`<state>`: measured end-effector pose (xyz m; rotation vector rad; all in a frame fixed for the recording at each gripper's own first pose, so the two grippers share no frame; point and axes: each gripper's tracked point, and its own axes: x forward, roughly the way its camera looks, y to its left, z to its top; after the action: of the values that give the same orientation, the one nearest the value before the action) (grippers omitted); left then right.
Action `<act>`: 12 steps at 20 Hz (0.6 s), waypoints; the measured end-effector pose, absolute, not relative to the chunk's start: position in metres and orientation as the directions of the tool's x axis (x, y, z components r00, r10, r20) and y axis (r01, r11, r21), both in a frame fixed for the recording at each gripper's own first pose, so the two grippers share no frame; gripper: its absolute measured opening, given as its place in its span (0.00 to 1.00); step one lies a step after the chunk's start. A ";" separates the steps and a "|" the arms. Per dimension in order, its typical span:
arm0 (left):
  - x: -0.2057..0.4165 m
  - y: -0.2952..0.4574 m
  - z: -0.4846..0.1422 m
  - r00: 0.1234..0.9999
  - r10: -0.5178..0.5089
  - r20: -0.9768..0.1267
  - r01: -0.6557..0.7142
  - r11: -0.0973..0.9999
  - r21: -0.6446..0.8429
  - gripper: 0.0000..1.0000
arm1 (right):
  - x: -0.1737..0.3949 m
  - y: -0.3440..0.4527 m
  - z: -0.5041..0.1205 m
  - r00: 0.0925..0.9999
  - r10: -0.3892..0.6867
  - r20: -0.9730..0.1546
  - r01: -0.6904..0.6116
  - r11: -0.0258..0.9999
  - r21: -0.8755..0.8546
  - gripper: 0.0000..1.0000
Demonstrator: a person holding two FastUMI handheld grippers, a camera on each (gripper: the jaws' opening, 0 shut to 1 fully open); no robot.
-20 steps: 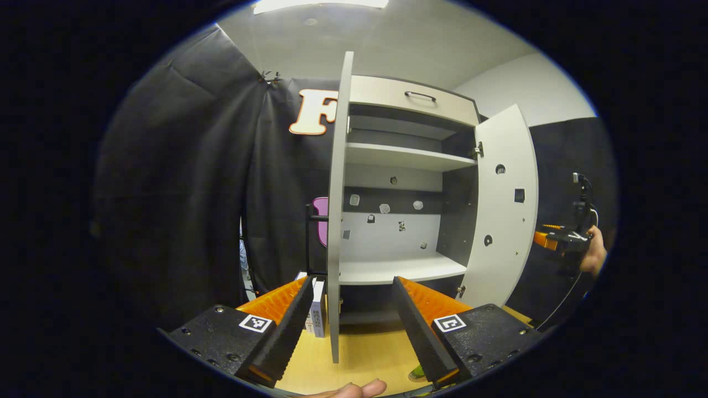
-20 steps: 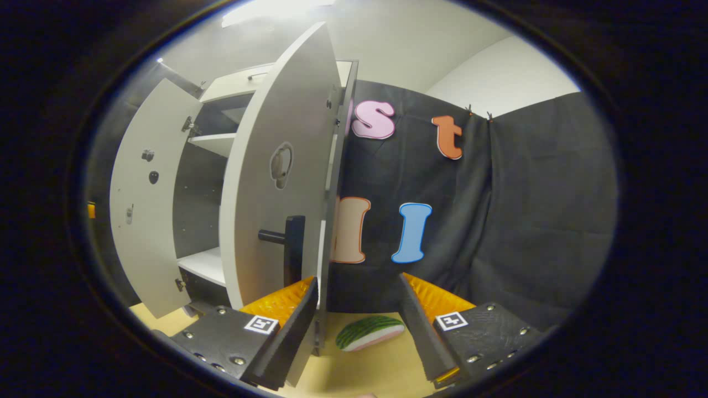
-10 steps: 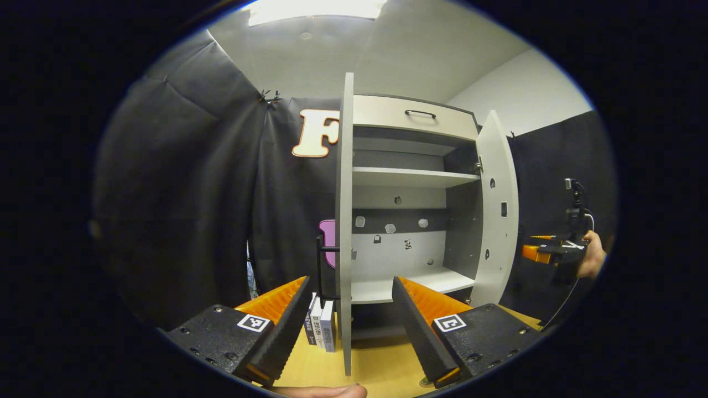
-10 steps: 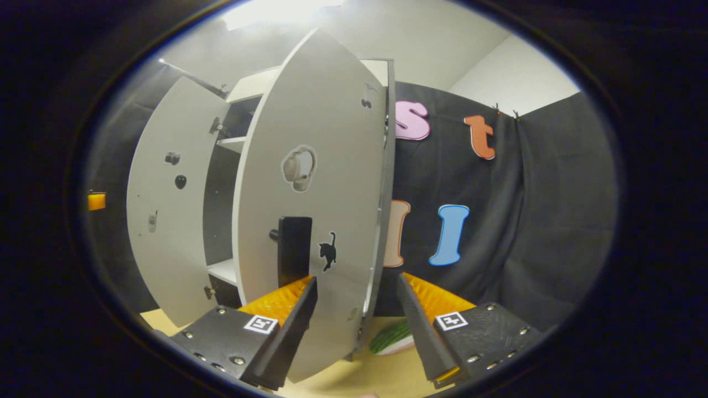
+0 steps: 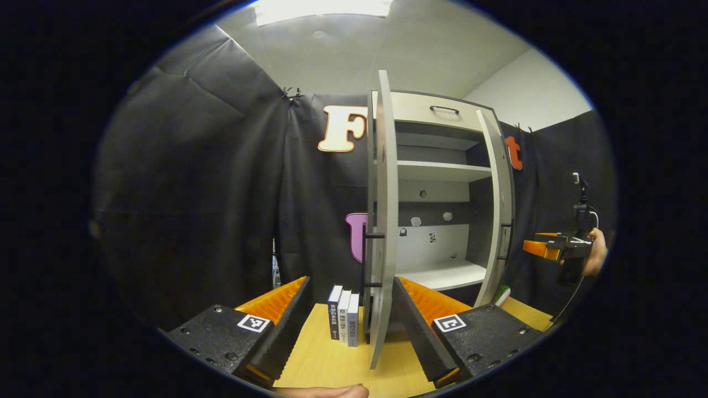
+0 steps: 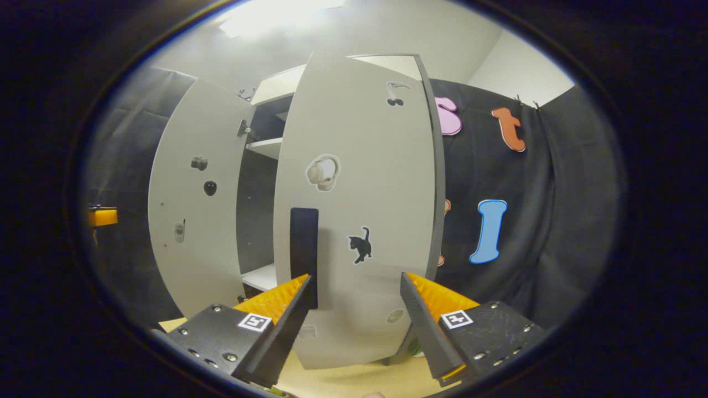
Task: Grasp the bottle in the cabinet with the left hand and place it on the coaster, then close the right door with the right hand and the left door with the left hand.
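1. Black cloth is hung all around the booth, and a light wooden counter (image 5: 332, 362) is seen below both grippers.
2. A tall cabinet (image 5: 437, 182) is stood on the counter, straight ahead of the left gripper (image 5: 349, 326). Its shelves are seen bare, and the bottle cannot be seen on them.
3. The left gripper's jaws are spread wide apart, and nothing is held between them.
4. The left door (image 5: 381, 232) is seen edge-on, sticking out toward the camera, just between the left jaws. It is not touched by them.
5. Three small books (image 5: 344, 315) are stood upright on the counter, just left of that door's bottom edge.
6. The right door (image 6: 359, 210) is swung partway shut. In the right gripper view its front is faced, with a black handle (image 6: 304, 257) just above the left jaw.
7. A cat sticker (image 6: 360, 245) and a headphone sticker (image 6: 323, 172) are seen on that door, above the gap between the jaws.
8. The right gripper (image 6: 354, 318) has its jaws spread apart too, and nothing is gripped. Whether the door is touched cannot be told.
9. In the left gripper view, the right gripper is seen far off to the right, held by a hand (image 5: 594, 254).
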<state>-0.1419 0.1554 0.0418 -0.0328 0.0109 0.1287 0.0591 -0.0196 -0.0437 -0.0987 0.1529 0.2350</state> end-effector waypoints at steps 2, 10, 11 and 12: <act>-0.142 0.166 0.039 0.989 0.145 -0.027 -0.146 0.988 -0.053 0.92 | 0.055 -0.020 -0.049 0.960 0.220 -0.171 -0.235 0.969 -0.071 0.96; -0.126 0.211 0.020 0.975 0.203 -0.093 -0.209 0.976 -0.055 0.95 | 0.044 -0.022 -0.039 0.964 0.211 -0.162 -0.214 0.977 -0.007 0.96; -0.121 0.214 0.020 0.975 0.200 -0.093 -0.206 0.977 -0.054 0.89 | 0.045 -0.021 -0.036 0.965 0.210 -0.157 -0.213 0.977 0.000 0.96; -0.115 0.214 0.021 0.977 0.193 -0.093 -0.198 0.979 -0.051 0.89 | 0.045 -0.019 -0.035 0.965 0.212 -0.152 -0.214 0.977 0.001 0.96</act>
<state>-0.1148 0.2143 0.0211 -0.0603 0.0882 0.1971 0.0454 -0.0190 -0.0354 -0.0151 0.1524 0.2155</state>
